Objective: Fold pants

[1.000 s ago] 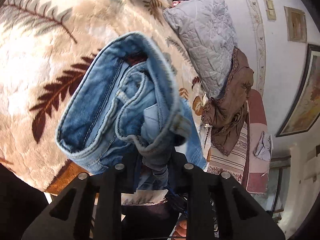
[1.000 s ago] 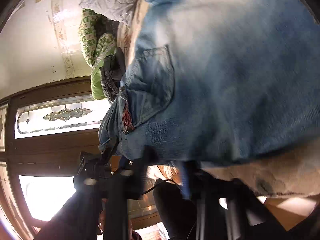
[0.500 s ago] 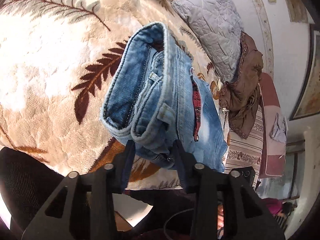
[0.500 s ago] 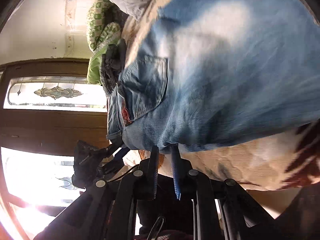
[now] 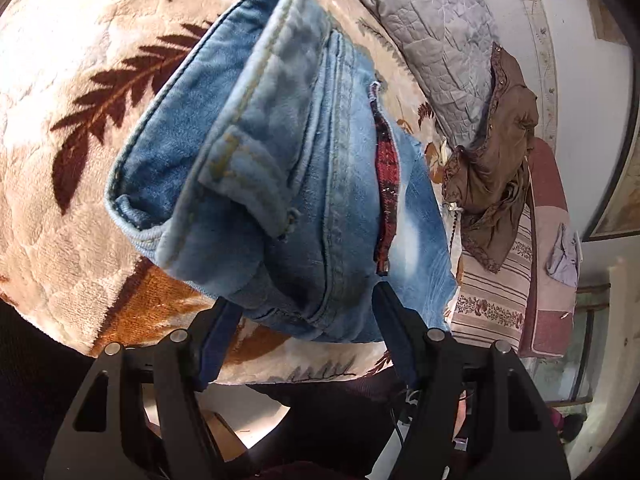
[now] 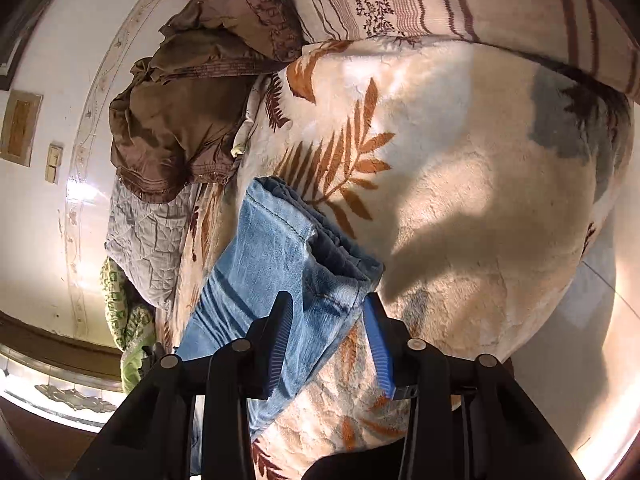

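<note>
Jeans (image 5: 304, 168): light-blue washed denim, thick, folded in layers, waistband end w/ belt loop and orange-ish stitching visible in left wrist view; red plaid lining strip shows at a pocket slit. Lying on plush fleece blanket (image 5: 60, 208), cream w/ brown/orange fern-leaf print, near the blanket's front edge. In right wrist view the hem end (image 6: 312, 236) is stacked, several denim layers, edge squared off, resting on the blanket close to its front edge.

Grey quilted pillow (image 5: 432, 36) toward blanket's far edge; crumpled brown garment (image 5: 496, 152) w/ beaded trim beside it, partly on a striped floral sheet (image 5: 492, 300). Green-white patterned cloth (image 6: 120, 320) past the pillow in right view.

Left gripper (image 5: 308, 320): black frame, blue pads, pitched down at the waistband fold; jaws opening, spread wide, denim edge between them but pads not pressing. Right gripper (image 6: 328, 320): angled down over hem end, jaws parted a bit, denim corner between pads, no clear pinch. No containers in view.
</note>
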A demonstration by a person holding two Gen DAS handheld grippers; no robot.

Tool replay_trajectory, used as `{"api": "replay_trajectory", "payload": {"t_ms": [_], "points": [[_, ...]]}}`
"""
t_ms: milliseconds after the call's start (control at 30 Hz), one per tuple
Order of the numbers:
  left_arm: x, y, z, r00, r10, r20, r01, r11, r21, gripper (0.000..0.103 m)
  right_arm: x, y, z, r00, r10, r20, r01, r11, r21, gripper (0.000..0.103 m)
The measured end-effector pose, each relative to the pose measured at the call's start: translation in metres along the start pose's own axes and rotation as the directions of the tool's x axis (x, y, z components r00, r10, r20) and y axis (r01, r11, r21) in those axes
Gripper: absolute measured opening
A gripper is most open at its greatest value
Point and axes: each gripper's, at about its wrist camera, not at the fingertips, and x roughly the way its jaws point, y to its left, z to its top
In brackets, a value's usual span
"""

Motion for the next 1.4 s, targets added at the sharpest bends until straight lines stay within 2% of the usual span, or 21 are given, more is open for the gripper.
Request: {"api": "replay_trajectory", "payload": {"t_ms": [33,100,200,267,333,367,433,500,567,667,800,833,933,967,1000,1033,1067,1100,1167,1200,1400], "points": [[-0.004,-0.006,0.001,0.999,0.022,0.024,-0.023,0.999,0.025,0.066,-0.008,0.003,0.005,0.998,0.036,0.047,-0.035,0.999,-0.027,0.019],[-0.005,-0.008,0.004,0.995,0.079,0.054,-0.082,0.995,0.055,0.066,-0.012,0.01,0.013,0.994,0.017,0.108,-0.01,0.998,-0.065,0.019],[0.002,0.002,0.008,0.995,0.098,0.027,-0.099,0.995,0.03,0.06,0.015,-0.011,0.015,0.997,-0.08,0.005,0.08,0.996,-0.032,0.02],[-0.002,-0.003,0.006,0.994,0.114,0.003,-0.114,0.992,0.061,0.059,0.01,-0.016,0.009,0.999,-0.042,0.02,0.042,0.999,-0.029,0.021],[-0.013,-0.013,-0.003,0.995,0.09,-0.044,-0.083,0.987,0.137,0.059,-0.007,-0.018,0.005,0.999,0.011,0.043,-0.011,1.0,-0.005,0.027],[-0.019,-0.022,-0.008,0.994,0.076,-0.073,-0.061,0.98,0.191,0.059,-0.016,-0.022,0.003,0.998,0.038,0.058,-0.038,0.999,0.009,0.027],[-0.033,-0.044,-0.019,0.993,0.061,-0.1,-0.029,0.954,0.299,0.059,-0.028,-0.029,-0.001,0.996,0.069,0.058,-0.071,0.997,0.03,0.037],[-0.042,-0.071,-0.024,0.994,0.066,-0.083,-0.029,0.922,0.387,0.061,-0.032,-0.035,-0.007,0.994,0.097,0.047,-0.099,0.994,0.052,0.04],[-0.041,-0.099,-0.021,0.996,0.066,-0.063,-0.032,0.897,0.442,0.07,-0.027,-0.04,-0.013,0.99,0.138,0.019,-0.138,0.988,0.069,0.04],[-0.012,-0.14,-0.007,0.994,0.09,-0.068,-0.044,0.868,0.495,0.074,-0.011,-0.045,-0.018,0.985,0.173,0.003,-0.172,0.979,0.109,0.041],[0.056,-0.193,0.011,0.975,0.136,-0.173,-0.025,0.85,0.526,0.075,0.012,-0.041,-0.02,0.976,0.217,0.012,-0.217,0.966,0.143,0.048],[0.075,-0.209,0.012,0.967,0.157,-0.198,-0.025,0.839,0.543,0.076,0.016,-0.038,-0.02,0.973,0.23,0.021,-0.231,0.963,0.141,0.053],[0.135,-0.26,0.007,0.942,0.26,-0.215,-0.065,0.766,0.64,0.077,0.021,-0.029,-0.018,0.965,0.259,0.041,-0.262,0.959,0.105,0.059],[0.155,-0.277,0.004,0.933,0.286,-0.216,-0.071,0.738,0.671,0.077,0.021,-0.028,-0.017,0.961,0.273,0.046,-0.276,0.958,0.081,0.055],[0.174,-0.292,0.001,0.925,0.313,-0.215,-0.077,0.709,0.701,0.077,0.022,-0.03,-0.017,0.96,0.278,0.047,-0.28,0.958,0.063,0.042],[0.192,-0.308,-0.004,0.918,0.334,-0.215,-0.077,0.682,0.727,0.077,0.024,-0.034,-0.018,0.96,0.277,0.039,-0.279,0.959,0.059,0.034],[0.211,-0.323,-0.007,0.91,0.351,-0.219,-0.072,0.655,0.752,0.077,0.027,-0.04,-0.019,0.957,0.287,0.03,-0.289,0.955,0.067,0.034],[0.23,-0.339,-0.011,0.903,0.369,-0.221,-0.066,0.626,0.777,0.077,0.028,-0.046,-0.021,0.948,0.315,0.037,-0.317,0.946,0.072,0.026],[0.265,-0.365,-0.018,0.89,0.396,-0.226,-0.051,0.579,0.813,0.077,0.026,-0.052,-0.022,0.931,0.363,0.045,-0.366,0.928,0.068,0.027],[0.284,-0.376,-0.021,0.88,0.411,-0.237,-0.039,0.561,0.827,0.077,0.025,-0.052,-0.023,0.927,0.372,0.045,-0.374,0.926,0.059,0.029],[0.368,-0.414,-0.04,0.812,0.488,-0.32,0.04,0.501,0.865,0.077,0.022,-0.046,-0.023,0.924,0.38,0.033,-0.38,0.925,-0.002,0.037]]}}
